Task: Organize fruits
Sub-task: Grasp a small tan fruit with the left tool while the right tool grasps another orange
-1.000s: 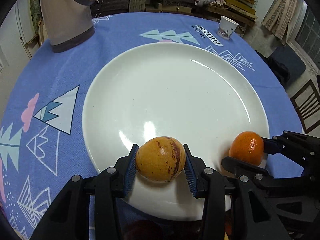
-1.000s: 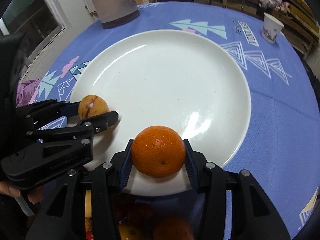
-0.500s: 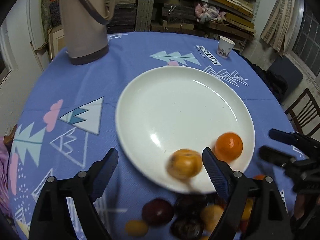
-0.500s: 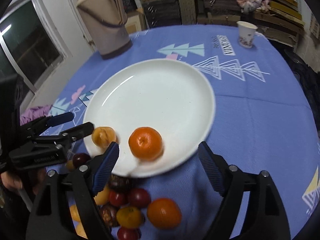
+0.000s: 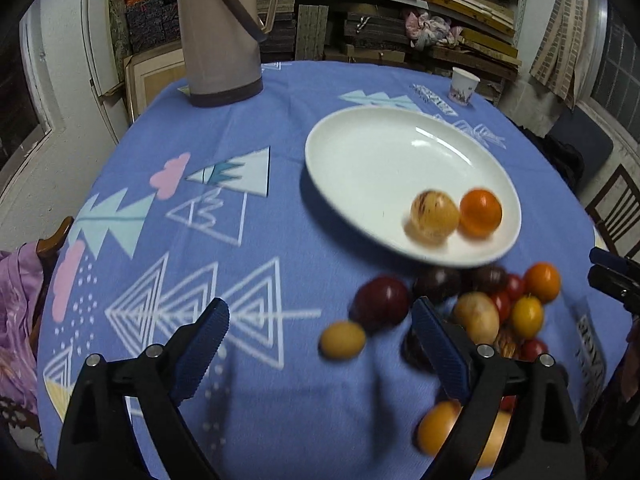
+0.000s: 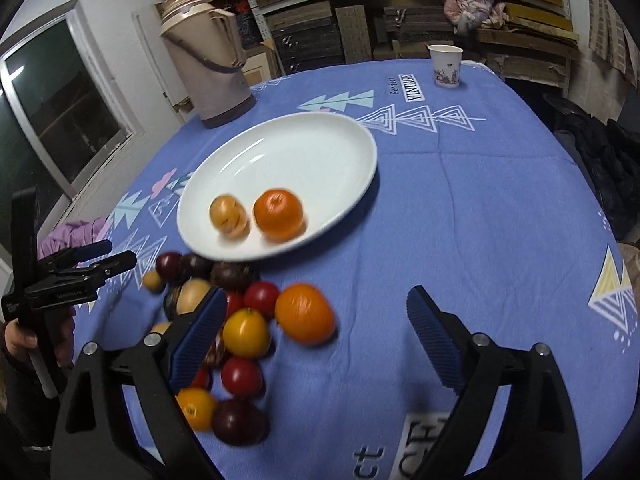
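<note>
Blue patterned tablecloth. Left gripper jaws opening wide, empty. White plate centre: speckled yellow fruit at 7 o'clock, touching orange beside it. Loose fruit pile at plate's 6 o'clock. Right gripper jaws opening wide, empty.

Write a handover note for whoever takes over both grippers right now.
Left gripper: fingers opening, nothing between them.
Right gripper: fingers opening, also empty.
On the white plate: a yellow streaked fruit and an orange, side by side near its front edge.
Done: those two fruits are placed.
Left: the pile of fruit on the blue tablecloth in front of the plate, including a large orange, red, yellow and dark purple pieces.
</note>
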Action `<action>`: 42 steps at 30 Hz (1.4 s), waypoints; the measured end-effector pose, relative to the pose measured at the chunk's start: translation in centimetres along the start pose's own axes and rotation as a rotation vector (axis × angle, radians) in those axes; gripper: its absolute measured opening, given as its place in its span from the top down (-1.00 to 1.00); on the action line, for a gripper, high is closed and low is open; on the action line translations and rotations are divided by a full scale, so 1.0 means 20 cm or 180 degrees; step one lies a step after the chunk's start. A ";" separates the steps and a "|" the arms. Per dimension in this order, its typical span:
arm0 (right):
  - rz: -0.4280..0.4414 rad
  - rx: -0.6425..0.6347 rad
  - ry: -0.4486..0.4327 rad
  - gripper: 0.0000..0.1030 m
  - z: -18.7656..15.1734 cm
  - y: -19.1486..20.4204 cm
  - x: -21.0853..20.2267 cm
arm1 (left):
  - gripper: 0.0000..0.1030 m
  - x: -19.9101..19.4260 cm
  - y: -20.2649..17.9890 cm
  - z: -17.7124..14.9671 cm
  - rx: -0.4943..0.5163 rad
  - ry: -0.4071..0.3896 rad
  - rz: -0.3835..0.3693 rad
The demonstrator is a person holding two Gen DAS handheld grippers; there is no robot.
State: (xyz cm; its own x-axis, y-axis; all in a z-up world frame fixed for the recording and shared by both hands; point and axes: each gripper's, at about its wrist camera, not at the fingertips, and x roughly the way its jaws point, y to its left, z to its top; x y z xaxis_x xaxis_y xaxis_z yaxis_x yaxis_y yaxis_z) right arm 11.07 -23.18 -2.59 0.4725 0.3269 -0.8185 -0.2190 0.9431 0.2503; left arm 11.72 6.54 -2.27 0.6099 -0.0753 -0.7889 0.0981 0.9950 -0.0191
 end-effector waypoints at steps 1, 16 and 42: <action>0.0017 0.0001 -0.0001 -0.73 -0.02 0.00 0.00 | -0.81 0.00 0.00 -0.03 0.0010 -0.0005 -0.0017; -0.0007 -0.0074 0.0025 -0.73 -0.10 0.02 0.05 | -0.31 0.19 -0.01 -0.11 0.0134 0.0174 0.0004; -0.0271 -0.0290 0.0376 0.02 -0.05 0.08 0.30 | 0.30 0.20 0.02 -0.14 0.0106 -0.0012 0.0025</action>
State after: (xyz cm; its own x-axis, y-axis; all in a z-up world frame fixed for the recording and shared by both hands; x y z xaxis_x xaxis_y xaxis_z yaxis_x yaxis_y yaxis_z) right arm 12.67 -19.86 -7.60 0.3901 0.2317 -0.8911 -0.2616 0.9558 0.1340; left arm 11.96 6.80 -7.22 0.6137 -0.0679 -0.7866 0.1195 0.9928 0.0076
